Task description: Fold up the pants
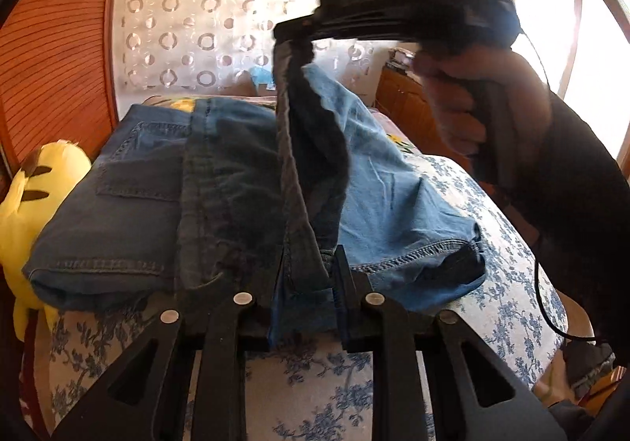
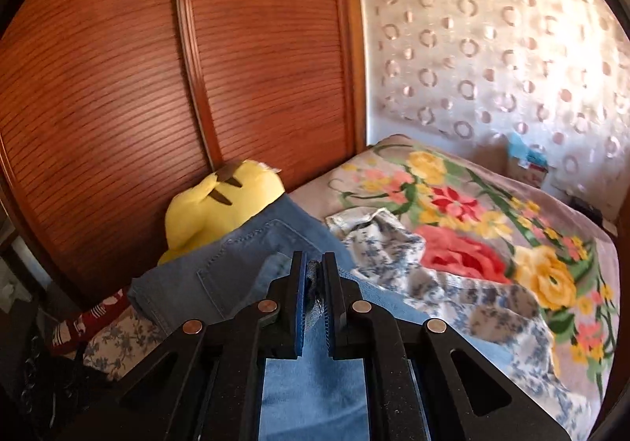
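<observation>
Blue jeans (image 1: 130, 201) lie partly folded on the bed, back pocket up on the left. My left gripper (image 1: 309, 264) is shut on the hem edge of a pant leg at the near side. My right gripper (image 1: 293, 37) shows in the left wrist view, raised above the bed and shut on the other end of that hem, so the leg (image 1: 378, 181) hangs stretched between the two. In the right wrist view the right gripper (image 2: 314, 267) pinches frayed denim (image 2: 315, 374) between its pads, with the jeans' pocket (image 2: 244, 260) below.
A yellow plush toy (image 1: 27, 185) (image 2: 220, 204) lies at the bed's left edge against a wooden slatted wardrobe (image 2: 118, 86). A blue-flowered white sheet (image 1: 492, 244) and a bright floral blanket (image 2: 492, 228) cover the bed. A wooden nightstand (image 1: 401, 106) stands by the window.
</observation>
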The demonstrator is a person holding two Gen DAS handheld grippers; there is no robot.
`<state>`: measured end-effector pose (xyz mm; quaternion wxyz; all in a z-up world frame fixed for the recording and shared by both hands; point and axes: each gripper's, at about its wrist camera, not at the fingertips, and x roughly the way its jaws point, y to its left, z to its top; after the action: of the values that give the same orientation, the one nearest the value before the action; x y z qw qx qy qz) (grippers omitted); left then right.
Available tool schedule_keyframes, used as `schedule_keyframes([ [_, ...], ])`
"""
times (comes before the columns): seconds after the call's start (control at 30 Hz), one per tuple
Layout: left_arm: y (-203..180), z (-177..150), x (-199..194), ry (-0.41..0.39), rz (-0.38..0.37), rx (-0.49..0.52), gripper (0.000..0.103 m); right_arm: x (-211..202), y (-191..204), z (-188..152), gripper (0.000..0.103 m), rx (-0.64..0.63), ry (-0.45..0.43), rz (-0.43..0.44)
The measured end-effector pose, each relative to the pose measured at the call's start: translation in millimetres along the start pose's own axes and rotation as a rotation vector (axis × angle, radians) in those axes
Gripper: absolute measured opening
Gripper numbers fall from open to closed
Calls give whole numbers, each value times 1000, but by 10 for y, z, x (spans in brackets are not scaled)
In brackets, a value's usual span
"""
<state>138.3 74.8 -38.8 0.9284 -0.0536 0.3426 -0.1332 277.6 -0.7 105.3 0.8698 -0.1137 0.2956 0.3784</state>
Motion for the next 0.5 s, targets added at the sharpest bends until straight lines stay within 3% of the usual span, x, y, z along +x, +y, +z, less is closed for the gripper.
schedule_keyframes([
  [0.13,119,-41,52,25,30,-21,23,432,-181,25,8,-10,51,15],
  [0.3,201,-101,112,45,40,-44,23,765,-119,139,10,-39,103,1],
  [0.43,235,-99,146,66,52,-59,23,700,-186,156,33,-11,114,5],
  [0.5,281,-93,119,68,54,-66,33,543,-227,137,41,7,92,5],
])
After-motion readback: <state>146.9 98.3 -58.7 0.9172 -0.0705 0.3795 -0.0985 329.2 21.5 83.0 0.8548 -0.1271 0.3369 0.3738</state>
